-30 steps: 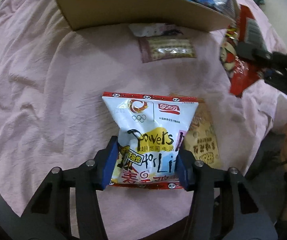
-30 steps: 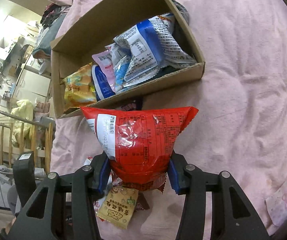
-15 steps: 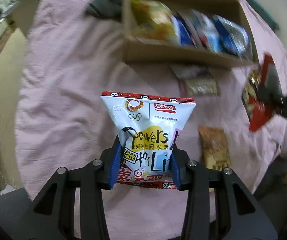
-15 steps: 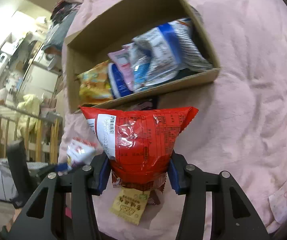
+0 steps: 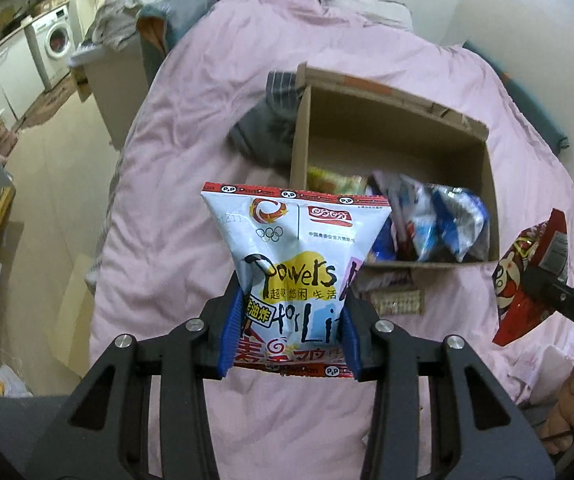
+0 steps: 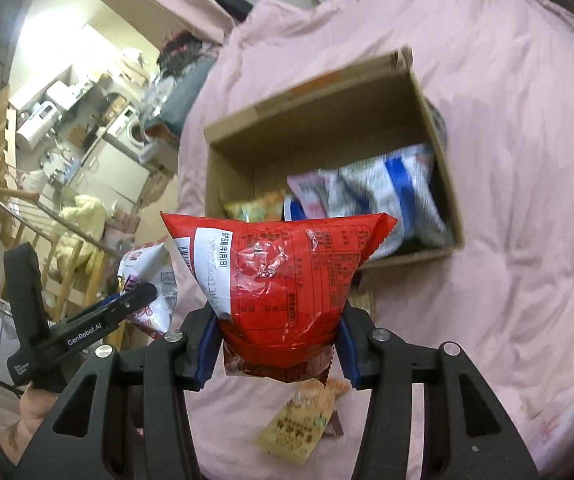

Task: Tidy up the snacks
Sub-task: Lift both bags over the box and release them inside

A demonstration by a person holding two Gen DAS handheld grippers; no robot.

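I have each hand-held gripper clenched on a puffy bag, the left hand-held gripper [image 5: 289,334] on the white chip bag [image 5: 297,276] and the right hand-held gripper [image 6: 277,346] on the red snack bag [image 6: 279,280] (both pinched low), so either could slip short of the cardboard box [image 5: 491,184].

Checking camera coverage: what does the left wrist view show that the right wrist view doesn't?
Left wrist only: the printed front of the white snack bag clamped in the left hand-held gripper, and a small clear-windowed packet on the bedspread in front of the box.

Right wrist only: the label side of the red snack bag clamped in the right hand-held gripper, and a yellow packet lying below it.

Both: the open cardboard box holding snacks, the pink bedspread, and the washing machine in the background.
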